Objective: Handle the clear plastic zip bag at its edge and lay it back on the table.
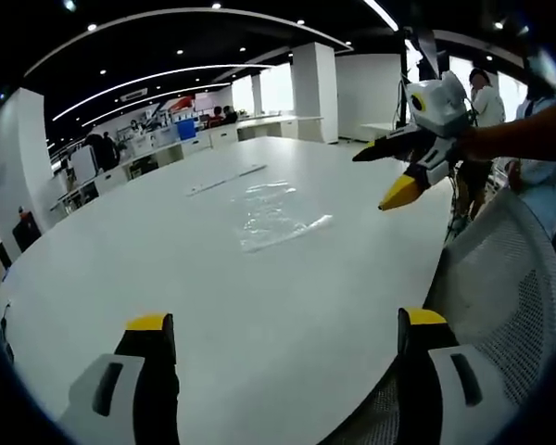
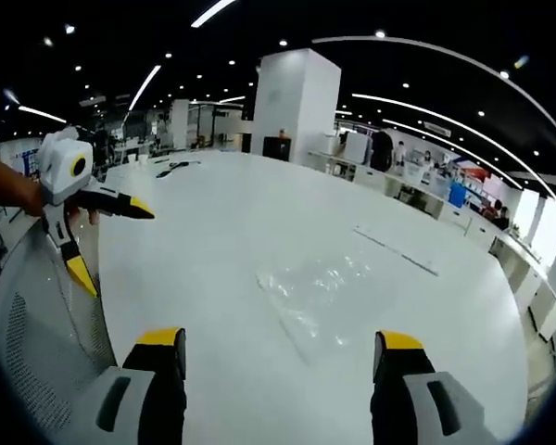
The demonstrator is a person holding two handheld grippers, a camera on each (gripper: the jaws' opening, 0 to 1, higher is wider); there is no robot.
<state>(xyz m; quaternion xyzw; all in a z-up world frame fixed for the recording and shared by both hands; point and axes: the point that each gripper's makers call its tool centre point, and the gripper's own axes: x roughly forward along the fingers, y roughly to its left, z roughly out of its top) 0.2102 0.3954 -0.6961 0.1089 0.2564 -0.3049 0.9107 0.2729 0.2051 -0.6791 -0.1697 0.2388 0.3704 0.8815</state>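
The clear plastic zip bag (image 1: 278, 215) lies flat and crinkled on the white table (image 1: 167, 269), well ahead of my left gripper (image 1: 285, 323), whose yellow-tipped jaws stand wide open and empty. My right gripper (image 1: 382, 176) comes in from the right, held by a hand in the air above the table's edge, jaws spread with nothing between them. In the right gripper view the bag (image 2: 320, 292) rests just beyond my right gripper (image 2: 278, 340), open and apart from it. The left gripper (image 2: 119, 248) hovers at the left, open.
A thin pale strip (image 1: 227, 179) (image 2: 394, 248) lies on the table beyond the bag. A grey mesh chair back (image 1: 510, 297) (image 2: 46, 334) stands at the table's edge. A small dark object (image 2: 176, 168) sits far off. Desks, a white pillar (image 1: 313, 93) and people (image 1: 486, 97) stand behind.
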